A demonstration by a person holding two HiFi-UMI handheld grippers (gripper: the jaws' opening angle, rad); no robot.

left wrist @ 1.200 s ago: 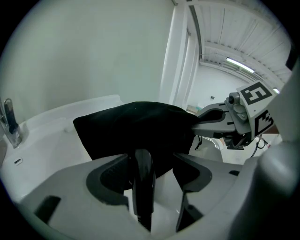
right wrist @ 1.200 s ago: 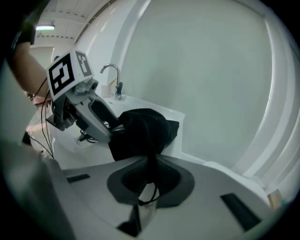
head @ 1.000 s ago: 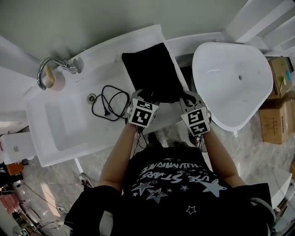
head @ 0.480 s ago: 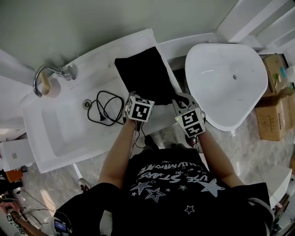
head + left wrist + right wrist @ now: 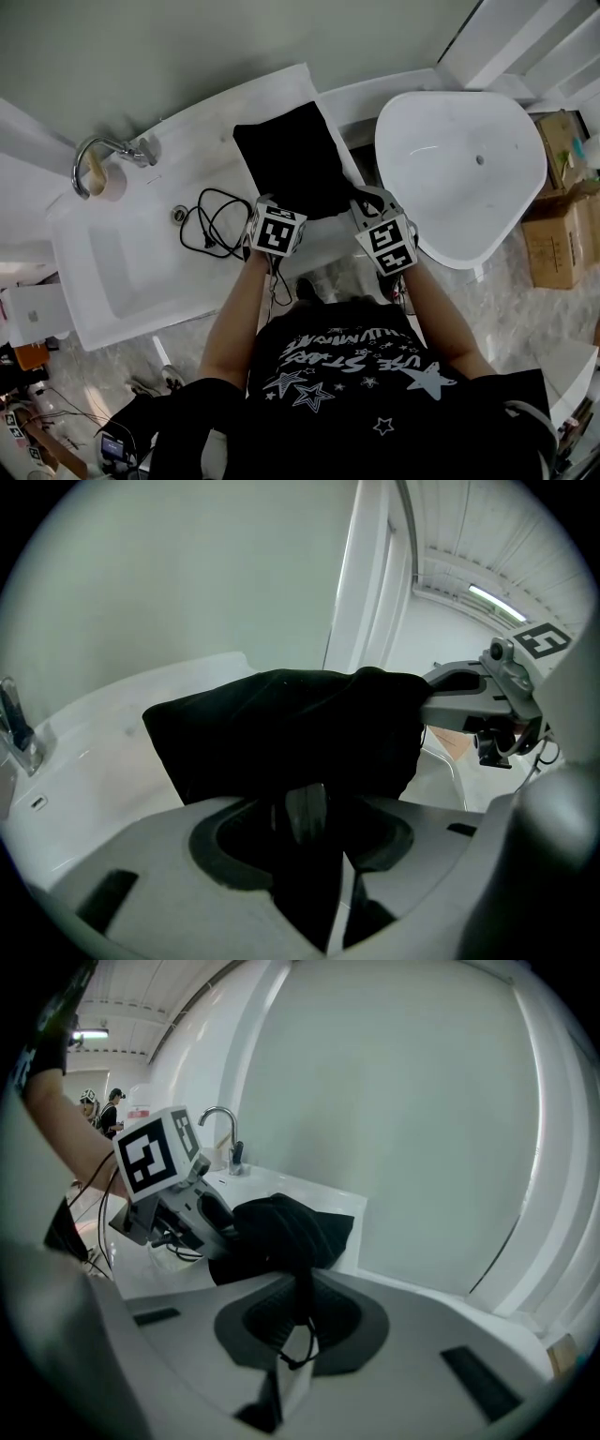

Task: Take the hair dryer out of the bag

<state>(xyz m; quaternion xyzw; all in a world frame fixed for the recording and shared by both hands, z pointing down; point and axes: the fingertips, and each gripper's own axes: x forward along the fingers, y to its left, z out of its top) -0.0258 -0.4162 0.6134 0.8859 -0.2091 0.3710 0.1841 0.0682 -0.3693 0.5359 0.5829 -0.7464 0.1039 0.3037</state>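
Note:
A black cloth bag (image 5: 291, 159) lies on the white counter (image 5: 202, 117) beside the sink. The hair dryer itself is hidden. Its black cable (image 5: 217, 217) coils in the basin and runs toward the bag's near left corner. My left gripper (image 5: 284, 201) is at that corner. Its jaws have just been closing, and in the left gripper view they (image 5: 309, 841) pinch thick black fabric (image 5: 281, 728). My right gripper (image 5: 362, 199) is shut on the near right corner. In the right gripper view a strand of the bag (image 5: 281, 1227) and a thin cord loop sit in its jaws (image 5: 298, 1326).
A chrome faucet (image 5: 103, 150) stands at the far left of the sink basin (image 5: 131, 272). A large white tub (image 5: 459, 169) sits to the right of the counter. Cardboard boxes (image 5: 558, 234) stand on the floor at the far right.
The head view has shifted slightly. Both grippers stay at the bag's near corners, and the bag and cable lie where they were.

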